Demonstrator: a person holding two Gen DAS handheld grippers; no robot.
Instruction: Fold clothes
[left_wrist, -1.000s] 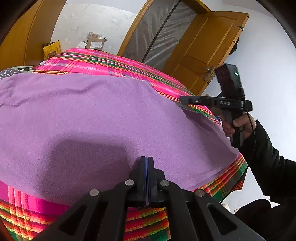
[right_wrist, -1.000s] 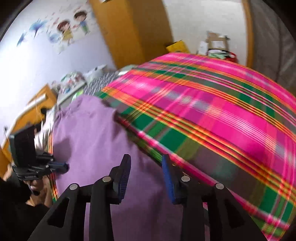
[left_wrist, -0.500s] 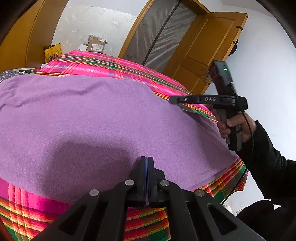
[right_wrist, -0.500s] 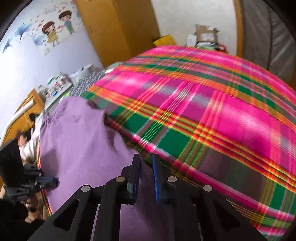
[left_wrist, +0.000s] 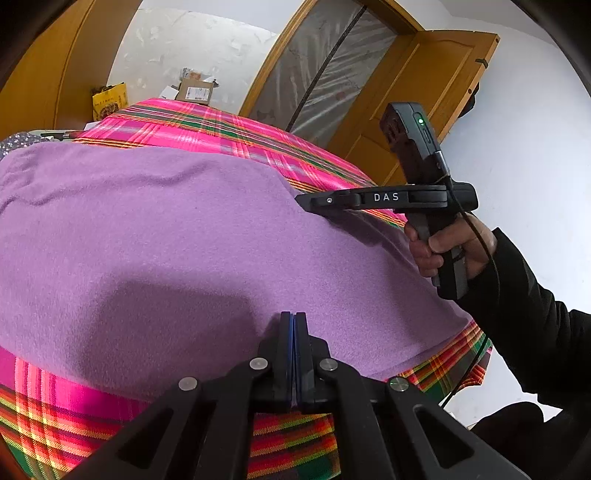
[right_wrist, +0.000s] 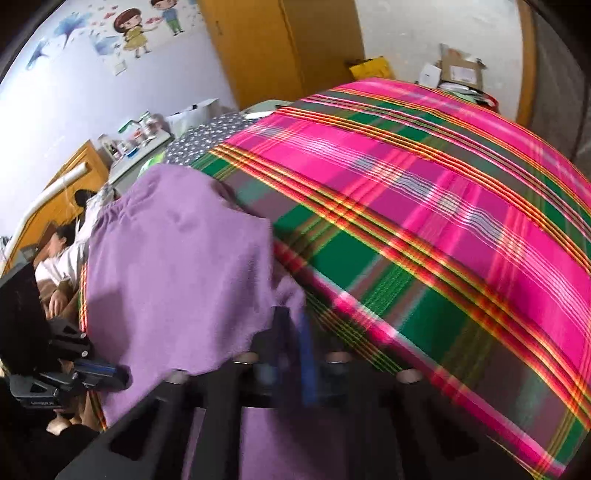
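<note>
Plaid bedspread (right_wrist: 424, 206) covers the whole work surface, and the purple garment (left_wrist: 166, 240) lies spread flat on it along the near edge of the bed. From my left wrist view its long axis runs side to side, parallel to that edge; the gathered end sits far off to the left.

My left gripper (left_wrist: 293, 325) is clenched tight at the near hem, roughly mid-length; I judge it has the cloth pinched, though the pads hide the edge. My right gripper (right_wrist: 291, 321) has just been closing, and purple cloth is bunched and lifted between its fingers at the right-hand end. That end is the nearer one for the right hand, so I judge the fold goes from there towards the left, along the long axis.

Behind the bed: a wooden door (left_wrist: 417, 110) and a cardboard box (left_wrist: 195, 90).
</note>
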